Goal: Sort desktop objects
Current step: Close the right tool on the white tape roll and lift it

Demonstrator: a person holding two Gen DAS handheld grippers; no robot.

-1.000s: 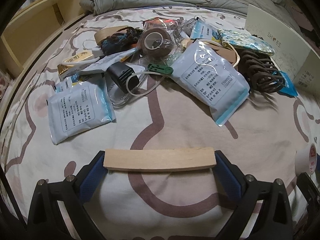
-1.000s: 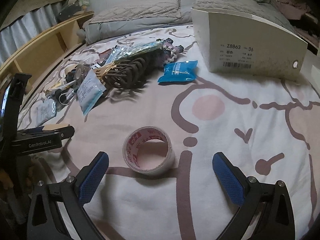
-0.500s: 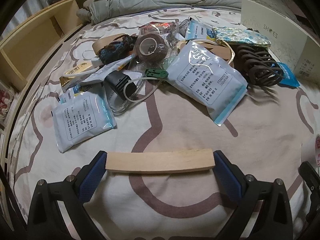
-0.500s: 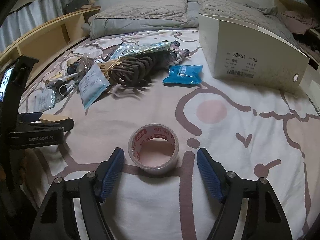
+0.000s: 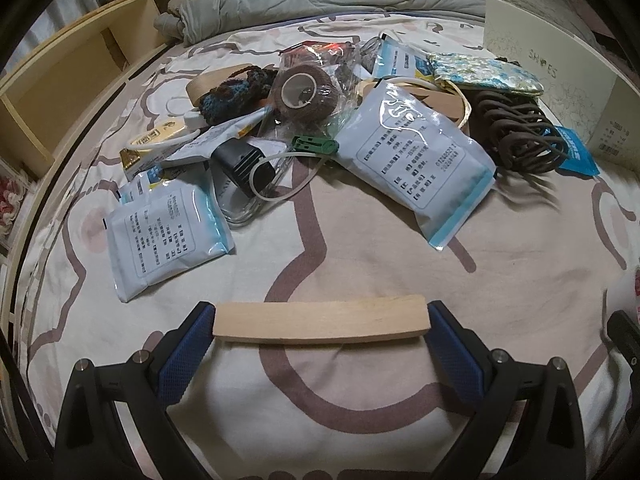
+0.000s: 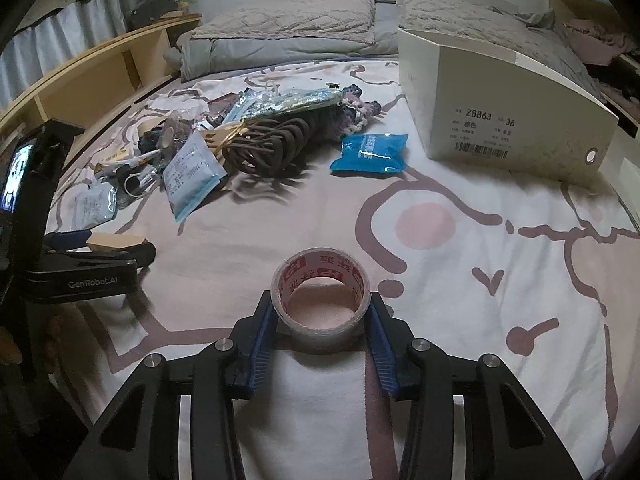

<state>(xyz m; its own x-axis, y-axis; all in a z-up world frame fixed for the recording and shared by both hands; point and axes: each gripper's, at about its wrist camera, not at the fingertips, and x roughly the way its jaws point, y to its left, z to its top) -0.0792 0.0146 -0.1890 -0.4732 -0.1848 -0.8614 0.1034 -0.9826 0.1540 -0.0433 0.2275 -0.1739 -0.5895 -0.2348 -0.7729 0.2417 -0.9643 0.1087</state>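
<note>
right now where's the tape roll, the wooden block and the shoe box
tape roll (image 6: pixel 320 280): right wrist view, on its printed inner wall at the far side.
wooden block (image 5: pixel 320 315): left wrist view, on the middle of its top face.
shoe box (image 6: pixel 500 120): right wrist view, on its labelled end wall.

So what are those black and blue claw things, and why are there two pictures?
They are tongs that a person holds, one in each hand. Each has a small camera looking along its fingers, so you get one picture per hand. The left tongs grip a wooden block. The right tongs are closing around a tape roll on the bed sheet, and its pads look to be touching it. Farther off lie a pile of packets and other small things, and a shoe box.
</note>
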